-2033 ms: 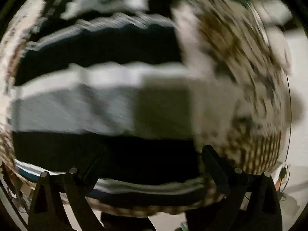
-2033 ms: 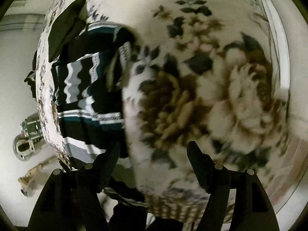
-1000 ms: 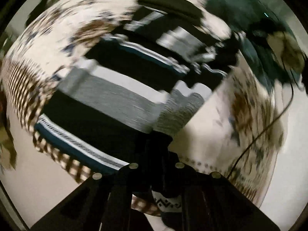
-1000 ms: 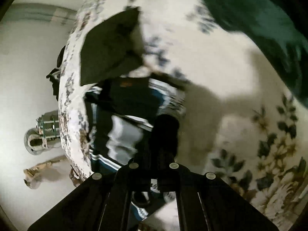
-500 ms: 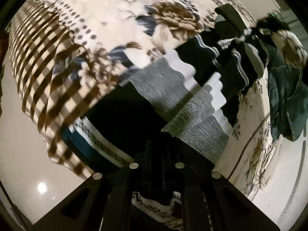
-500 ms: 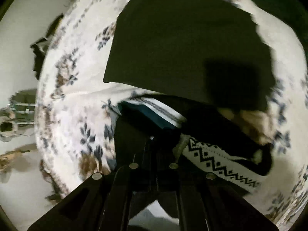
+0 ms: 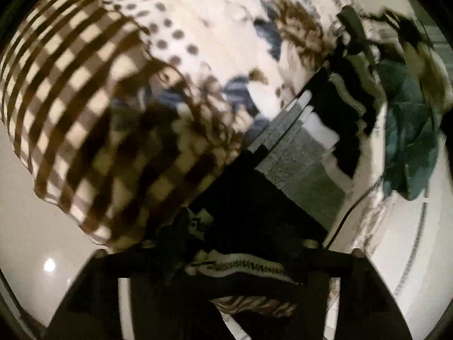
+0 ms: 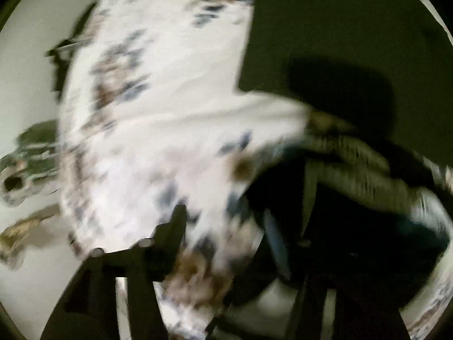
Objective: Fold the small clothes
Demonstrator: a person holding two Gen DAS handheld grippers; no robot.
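A striped sweater, black, grey and white with a patterned hem, lies on a flowered bedspread. In the left wrist view my left gripper has its jaws spread wide, and the sweater's black part and patterned hem lie loose between them. In the blurred right wrist view my right gripper is open too. Its left finger is over the bedspread. The bunched dark sweater covers the right finger.
A flat black garment lies on the bed beyond the sweater. A teal garment is heaped at the bed's far right. The checked bed edge drops to a pale floor. Objects stand on the floor.
Both grippers were shut on the sweater half a second ago and have opened, letting it go. The sweater has been drawn over itself into a narrower shape. Both views are swinging.
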